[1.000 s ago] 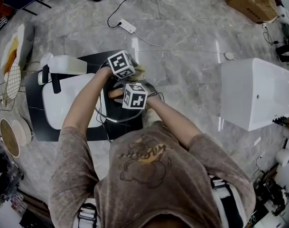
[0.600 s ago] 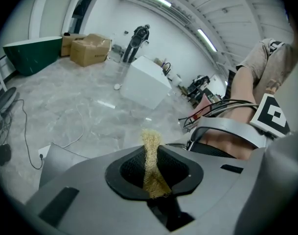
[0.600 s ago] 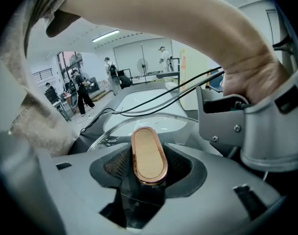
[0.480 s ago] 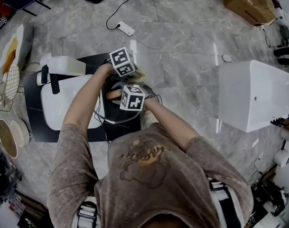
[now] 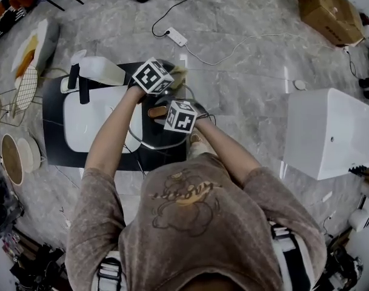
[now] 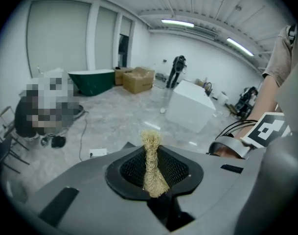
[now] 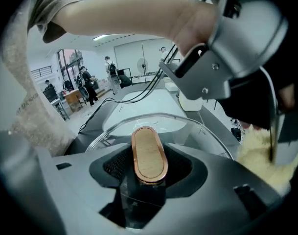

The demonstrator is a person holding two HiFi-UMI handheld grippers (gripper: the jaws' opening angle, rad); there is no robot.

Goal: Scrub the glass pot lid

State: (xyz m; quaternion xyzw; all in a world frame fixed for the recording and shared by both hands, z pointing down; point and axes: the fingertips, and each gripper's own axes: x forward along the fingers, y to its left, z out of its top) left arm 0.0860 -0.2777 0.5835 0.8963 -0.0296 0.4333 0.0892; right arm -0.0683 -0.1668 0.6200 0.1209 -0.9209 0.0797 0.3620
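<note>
My right gripper [image 7: 149, 176] is clenched on the oval wooden knob with the copper rim [image 7: 149, 153], its fingers [image 7: 114, 166] pressing either side, and that knob carries the round clear glass pot lid [image 7: 200, 131], tipped up over the black mat [image 5: 54, 132] on the grey marble floor [image 5: 245, 83], just right of the white rectangular tray [image 5: 81, 120]. My left gripper [image 6: 153, 173] is closed tight on a straw-coloured fibrous scrubbing pad [image 6: 151, 163], squeezed thin between the mesh fingers [image 6: 180, 168] and hovering at the lid's far edge. I judge the lid stiff, fairly heavy for its size, and breakable (a knock on that stone floor could chip or shatter it). Wet glass would be slippery, so the knob is the sensible place to grip; the smooth dome and thin rim offer little purchase. The pad is soft and light, so it should give against the glass while I bear down moderately and brace firmly through the knob.
</note>
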